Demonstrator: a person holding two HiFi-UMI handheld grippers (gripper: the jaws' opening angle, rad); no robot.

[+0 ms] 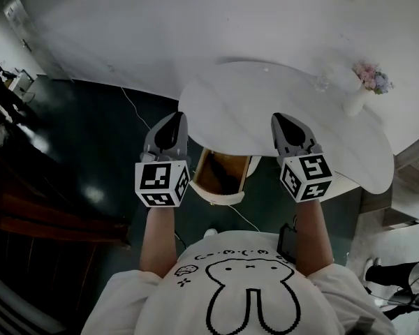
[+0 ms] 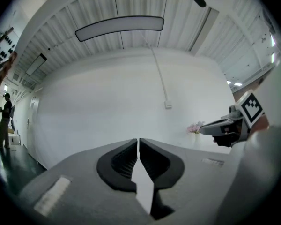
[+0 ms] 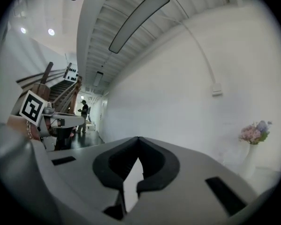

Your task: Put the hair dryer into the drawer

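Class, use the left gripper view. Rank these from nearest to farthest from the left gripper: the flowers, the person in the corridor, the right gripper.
1. The right gripper, close by at the right edge.
2. The flowers, just beyond its tip, near the white wall.
3. The person, far left, small, down the corridor.

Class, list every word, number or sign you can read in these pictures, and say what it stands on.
Nothing reads as words or numbers.
The shirt: small marks above the rabbit drawing, too blurred to read.
The left gripper and right gripper: square markers only, no letters.
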